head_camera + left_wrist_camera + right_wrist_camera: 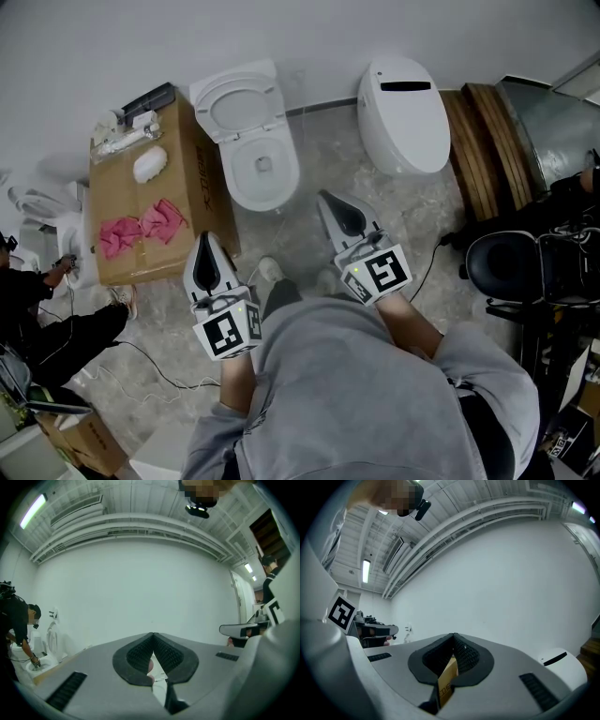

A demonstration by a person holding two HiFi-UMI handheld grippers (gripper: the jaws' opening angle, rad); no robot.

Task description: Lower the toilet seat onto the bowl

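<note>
In the head view a white toilet stands against the far wall. Its seat (238, 101) is raised upright behind the open bowl (265, 172). My left gripper (206, 242) hovers over the floor in front of the bowl and a little left of it, jaws together with nothing between them. To the right of the bowl's front, my right gripper (330, 200) is also shut and empty. Neither touches the toilet. Both gripper views look level at the white wall: the left gripper (153, 635) and the right gripper (453, 636) each show their pads meeting at the tips.
A cardboard box (192, 178) with pink cloths (141, 227) stands directly left of the toilet. A second toilet with its lid closed (403, 112) is to the right, then wooden planks (483, 141) and a black chair (502, 262). Cables (155, 366) trail on the floor; a person (28, 281) crouches at far left.
</note>
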